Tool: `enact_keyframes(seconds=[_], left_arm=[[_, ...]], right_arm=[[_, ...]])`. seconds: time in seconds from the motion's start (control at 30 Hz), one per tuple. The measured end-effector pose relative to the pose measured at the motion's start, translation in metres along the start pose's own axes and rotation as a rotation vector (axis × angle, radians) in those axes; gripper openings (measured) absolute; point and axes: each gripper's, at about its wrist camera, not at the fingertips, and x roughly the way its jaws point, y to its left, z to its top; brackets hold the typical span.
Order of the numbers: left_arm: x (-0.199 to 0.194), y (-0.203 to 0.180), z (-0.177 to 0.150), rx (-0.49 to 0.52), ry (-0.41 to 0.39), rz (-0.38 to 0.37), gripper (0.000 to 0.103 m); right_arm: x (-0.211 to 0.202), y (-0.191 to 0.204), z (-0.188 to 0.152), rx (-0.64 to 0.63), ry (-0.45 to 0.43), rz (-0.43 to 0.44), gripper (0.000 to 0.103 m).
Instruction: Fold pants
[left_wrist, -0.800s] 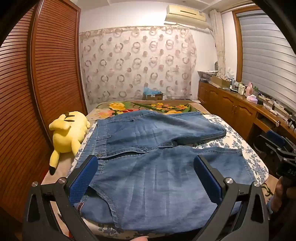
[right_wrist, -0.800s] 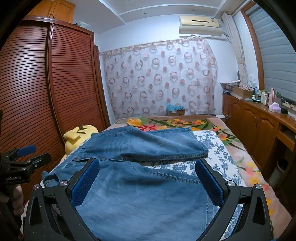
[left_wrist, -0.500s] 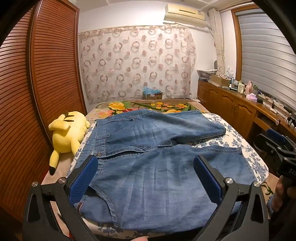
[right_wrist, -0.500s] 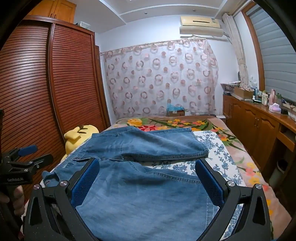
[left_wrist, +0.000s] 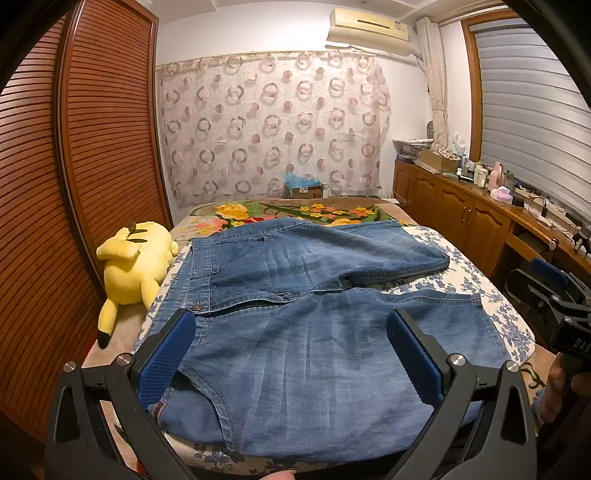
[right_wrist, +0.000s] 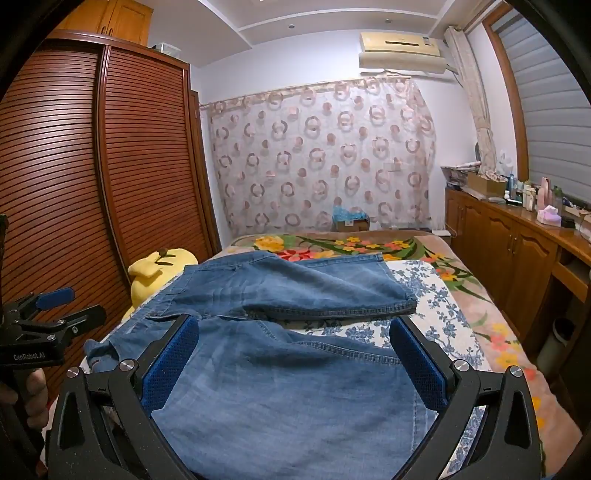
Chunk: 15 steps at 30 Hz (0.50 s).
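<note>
Blue denim pants (left_wrist: 314, 317) lie spread flat on the bed, waistband to the left, both legs running to the right; they also show in the right wrist view (right_wrist: 280, 365). My left gripper (left_wrist: 291, 325) is open and empty, held above the near leg by the waist end. My right gripper (right_wrist: 293, 332) is open and empty, held above the near leg toward the hem end. Each gripper shows at the edge of the other's view: the right one (left_wrist: 550, 291) and the left one (right_wrist: 55, 314).
A yellow plush toy (left_wrist: 133, 266) lies on the bed's left edge beside the waistband. A slatted wooden wardrobe (left_wrist: 74, 184) stands on the left, a wooden cabinet (left_wrist: 480, 225) with bottles on the right. A floral blanket (left_wrist: 295, 212) covers the far end of the bed.
Both views have shifted very slightly; the pants and both open grippers stay as they were.
</note>
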Motion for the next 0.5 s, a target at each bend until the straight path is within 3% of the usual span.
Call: enact_keyframes(seconds=[0.5], left_arm=[[-0.0002, 0.0003, 0.0001, -0.001, -0.001, -0.002, 0.103]], right_arm=[[-0.0001, 0.0018, 0.0001, -0.003, -0.001, -0.001, 0.103]])
